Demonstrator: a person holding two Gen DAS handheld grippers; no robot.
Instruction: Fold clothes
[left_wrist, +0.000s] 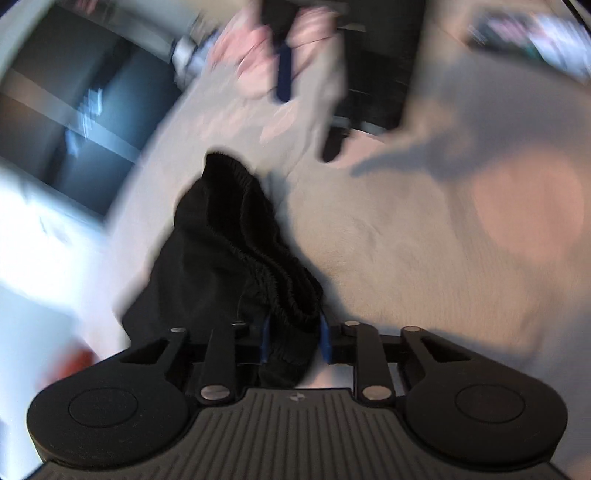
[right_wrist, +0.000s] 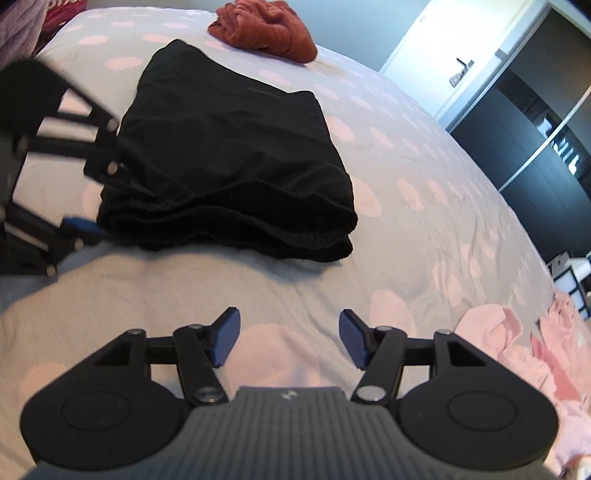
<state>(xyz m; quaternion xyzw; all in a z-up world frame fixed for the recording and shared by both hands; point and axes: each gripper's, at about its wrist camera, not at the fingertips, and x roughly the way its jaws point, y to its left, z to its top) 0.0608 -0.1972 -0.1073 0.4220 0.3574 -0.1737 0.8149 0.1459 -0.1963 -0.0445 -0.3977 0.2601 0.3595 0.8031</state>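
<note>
Two grippers are at work here, and only one has hold of anything: our left gripper (left_wrist: 293, 341) is clamped on the gathered waistband end of the black shorts (right_wrist: 236, 155), while our right gripper (right_wrist: 288, 341) hovers with its blue pads spread wide and nothing between them, just short of the near edge of the shorts. The shorts lie folded on the bed (right_wrist: 424, 240), a grey cover dotted with pale pink patches; a rust-red towel (right_wrist: 264, 29) sits bunched behind them and a pink garment (right_wrist: 517, 354) is crumpled at our right. We judge the risk to be in the left grip: it holds several layers at one corner only, so a pull or lift from there could drag the stack sideways and slide the layers apart, undoing the fold. The left view is smeared by motion, which suggests a quick swing that could do just that. The fabric looks thin, smooth and slippery across the panels, with a thick, ruffled elastic band stacked in ridges along the near edge; the bed cover looks soft and lightly wrinkled, so it offers little friction to hold the pile in place.
</note>
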